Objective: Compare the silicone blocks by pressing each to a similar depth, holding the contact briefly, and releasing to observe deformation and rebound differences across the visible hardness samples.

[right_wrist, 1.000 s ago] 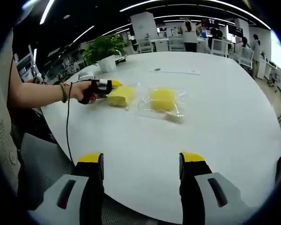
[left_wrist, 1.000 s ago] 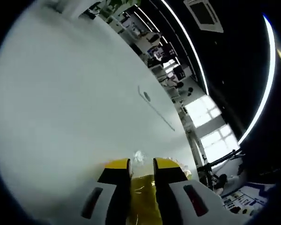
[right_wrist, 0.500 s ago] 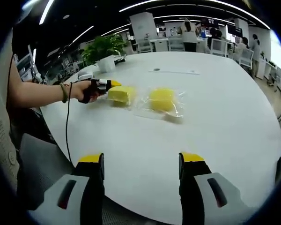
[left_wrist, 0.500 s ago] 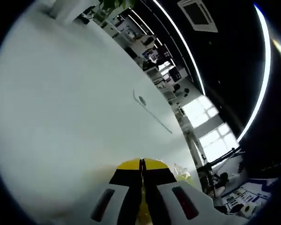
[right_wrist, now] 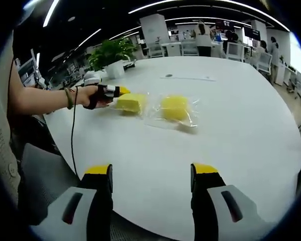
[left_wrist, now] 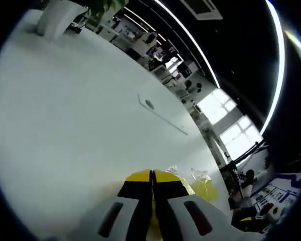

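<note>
L gripper [right_wrist: 121,91], jaws pressed together, touches nearer bagged yellow silicone block [right_wrist: 130,102] on round white table [right_wrist: 231,125]; 2nd bagged yellow block [right_wrist: 174,107] just beside. R gripper [right_wrist: 151,173] spread, hovering apart.

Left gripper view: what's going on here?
A person is working two yellow silicone blocks in clear bags on a white table. The left tongs have their jaws together at the near block; whether they pinch block or bag, I can't tell. The second block lies untouched beside it. The right tongs hover open near the table's edge, away from both.
</note>
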{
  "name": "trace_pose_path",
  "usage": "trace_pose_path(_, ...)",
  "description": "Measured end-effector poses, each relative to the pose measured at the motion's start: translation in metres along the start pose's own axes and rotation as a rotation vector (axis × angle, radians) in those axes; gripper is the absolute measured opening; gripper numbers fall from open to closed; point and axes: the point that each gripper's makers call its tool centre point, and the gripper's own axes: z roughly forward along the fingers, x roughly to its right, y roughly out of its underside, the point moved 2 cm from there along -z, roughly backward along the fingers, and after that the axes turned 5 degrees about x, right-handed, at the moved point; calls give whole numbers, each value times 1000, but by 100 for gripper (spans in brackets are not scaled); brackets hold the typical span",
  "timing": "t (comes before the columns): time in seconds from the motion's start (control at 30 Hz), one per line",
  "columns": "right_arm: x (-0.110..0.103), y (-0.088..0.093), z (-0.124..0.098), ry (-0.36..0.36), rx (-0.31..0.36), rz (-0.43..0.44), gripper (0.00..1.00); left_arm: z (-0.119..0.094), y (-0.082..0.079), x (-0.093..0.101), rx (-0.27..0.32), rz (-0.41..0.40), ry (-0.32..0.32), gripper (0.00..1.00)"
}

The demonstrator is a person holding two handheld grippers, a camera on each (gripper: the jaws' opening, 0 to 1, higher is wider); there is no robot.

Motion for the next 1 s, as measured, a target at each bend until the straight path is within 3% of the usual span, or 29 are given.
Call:
trace_pose_path(0.07, -1, 0, 0, -3, 3, 0, 58, -1, -3, 5, 12, -15, 9, 0)
trace_pose_path(0.33, -4, -3, -2, -10, 29, 0, 58, -7, -12, 27, 25, 69, 43, 0)
trace_pose_path(0.57, -7, -7, -8, -14, 55, -7, 58, -10, -16, 54, 21, 32, 92, 0)
trace_pose_path(1.0, -10, -12, -23, -15, 115, -20, 57, -25, -11, 112, -15, 192, 168, 0)
